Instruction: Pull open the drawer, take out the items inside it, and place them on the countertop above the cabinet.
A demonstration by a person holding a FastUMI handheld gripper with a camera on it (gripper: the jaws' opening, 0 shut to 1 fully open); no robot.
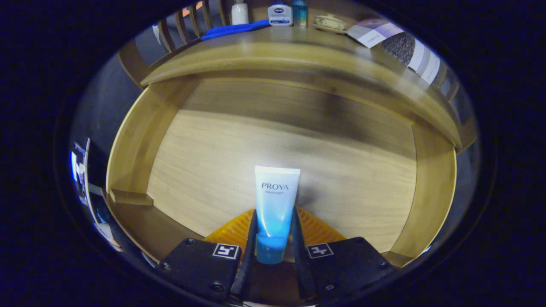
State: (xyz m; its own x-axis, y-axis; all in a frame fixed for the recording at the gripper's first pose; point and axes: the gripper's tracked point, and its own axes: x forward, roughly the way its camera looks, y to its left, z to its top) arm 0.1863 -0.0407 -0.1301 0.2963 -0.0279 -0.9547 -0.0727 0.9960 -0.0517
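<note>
The wooden drawer [140, 140] stands pulled open below me, its pale floor bare beyond the fingers. My gripper [273, 232] is shut on a white-to-blue cosmetic tube [276, 204], both fingers pressing its lower part near the blue cap. The tube points away from me, held over the drawer floor. The countertop [273, 51] above the cabinet lies beyond the drawer. On it stand a white bottle [239, 13], a white and blue jar [280, 15] and a blue bottle [300, 13].
A blue flat item [234, 30] lies on the countertop's left part. A small lidded dish [329, 22] and printed paper [375, 33] sit toward the right. Wooden slats [170, 34] rise at the counter's left end. The drawer's side walls [431, 192] flank the tube.
</note>
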